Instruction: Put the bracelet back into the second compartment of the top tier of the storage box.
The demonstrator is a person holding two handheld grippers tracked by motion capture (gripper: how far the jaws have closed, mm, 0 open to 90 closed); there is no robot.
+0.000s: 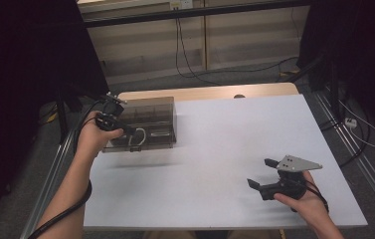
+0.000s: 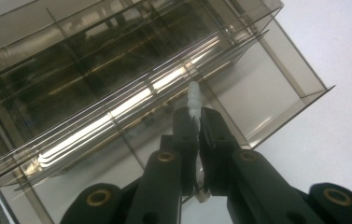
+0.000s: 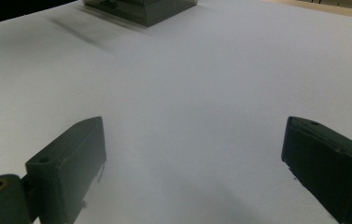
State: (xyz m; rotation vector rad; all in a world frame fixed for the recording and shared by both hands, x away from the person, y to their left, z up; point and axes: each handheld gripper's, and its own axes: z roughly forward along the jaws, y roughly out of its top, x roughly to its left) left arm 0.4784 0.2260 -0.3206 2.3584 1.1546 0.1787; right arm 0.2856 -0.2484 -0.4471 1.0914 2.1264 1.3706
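A smoky see-through compartment box [image 1: 150,108] stands at the table's back left. My left gripper [image 1: 129,131] hovers at its front side, shut on a small white ribbed plastic plug [image 2: 193,98]. The plug sticks out past the fingertips, over the box's divided trays [image 2: 276,74]. In the left gripper view the jaws of the left gripper [image 2: 195,116] stand nearly together with the plug pinched between them. My right gripper [image 1: 258,172] rests low near the front right of the white table [image 1: 225,144], open, with nothing between its fingers. The right gripper [image 3: 192,154] faces bare table, the box [image 3: 145,11] far ahead.
A wooden strip [image 1: 210,92] borders the table's back edge. Black cables [image 1: 190,64] run over the floor behind, and dark curtains hang at both sides. Metal rails [image 1: 359,164] flank the table.
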